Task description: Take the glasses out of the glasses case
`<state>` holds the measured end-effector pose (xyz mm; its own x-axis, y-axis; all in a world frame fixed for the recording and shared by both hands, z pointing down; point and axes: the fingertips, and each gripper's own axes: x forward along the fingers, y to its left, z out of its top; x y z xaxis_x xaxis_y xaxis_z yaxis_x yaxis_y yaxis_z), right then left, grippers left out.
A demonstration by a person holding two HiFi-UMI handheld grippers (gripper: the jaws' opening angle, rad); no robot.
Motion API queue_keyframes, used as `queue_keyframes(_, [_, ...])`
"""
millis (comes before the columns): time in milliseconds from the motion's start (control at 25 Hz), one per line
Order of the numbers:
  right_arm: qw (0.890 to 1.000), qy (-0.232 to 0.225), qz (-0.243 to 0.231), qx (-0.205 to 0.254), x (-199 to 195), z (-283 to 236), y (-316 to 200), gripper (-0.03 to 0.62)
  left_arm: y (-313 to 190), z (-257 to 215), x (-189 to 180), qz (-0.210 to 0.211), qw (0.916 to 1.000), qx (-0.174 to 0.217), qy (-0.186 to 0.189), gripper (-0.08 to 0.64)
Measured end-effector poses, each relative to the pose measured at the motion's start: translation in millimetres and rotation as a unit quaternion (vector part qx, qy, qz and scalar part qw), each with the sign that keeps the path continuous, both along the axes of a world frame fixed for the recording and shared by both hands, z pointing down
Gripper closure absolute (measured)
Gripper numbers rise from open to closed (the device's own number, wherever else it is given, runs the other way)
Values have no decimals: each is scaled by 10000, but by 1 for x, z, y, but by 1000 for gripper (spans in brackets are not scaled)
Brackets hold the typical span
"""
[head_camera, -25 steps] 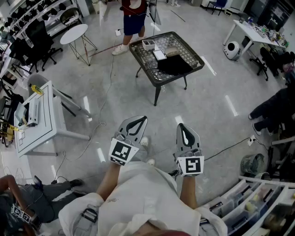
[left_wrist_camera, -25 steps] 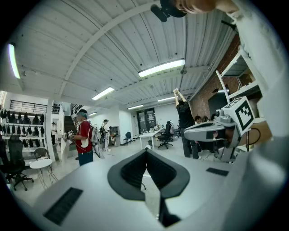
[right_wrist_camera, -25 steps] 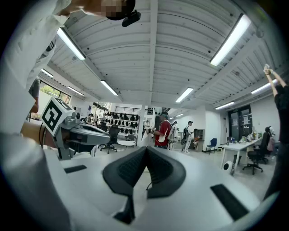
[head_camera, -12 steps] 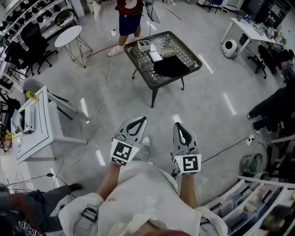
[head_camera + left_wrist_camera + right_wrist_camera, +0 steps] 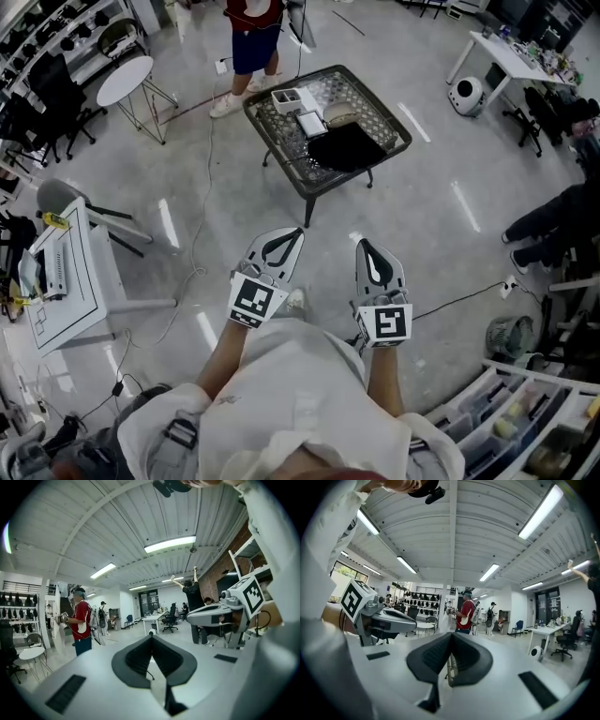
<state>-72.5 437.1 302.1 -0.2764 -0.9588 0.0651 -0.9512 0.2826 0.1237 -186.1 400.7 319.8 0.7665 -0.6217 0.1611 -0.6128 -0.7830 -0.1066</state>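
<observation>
left gripper (image 5: 294, 235) and right gripper (image 5: 365, 245) jaws are pressed together on nothing, with what looks like the glasses case (image 5: 339, 116) on the worktop (image 5: 289, 156) well ahead of them, the glasses inside probably light, fragile, best pinched by the frame.

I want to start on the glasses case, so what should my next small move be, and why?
Probably step forward toward the table. The left gripper and the right gripper are both shut, empty and held near your body, while the table stands well ahead, likely out of reach from here.
</observation>
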Motion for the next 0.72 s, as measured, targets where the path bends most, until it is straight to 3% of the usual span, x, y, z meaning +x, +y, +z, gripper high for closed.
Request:
queue_keyframes(320, [9998, 2, 168, -109, -1, 7, -68, 586, -70, 6, 4, 184, 9998, -84, 64, 546])
queue_keyframes(720, [9990, 148, 338, -248, 5, 12, -114, 586, -122, 12, 13, 258, 9993, -194, 194, 546])
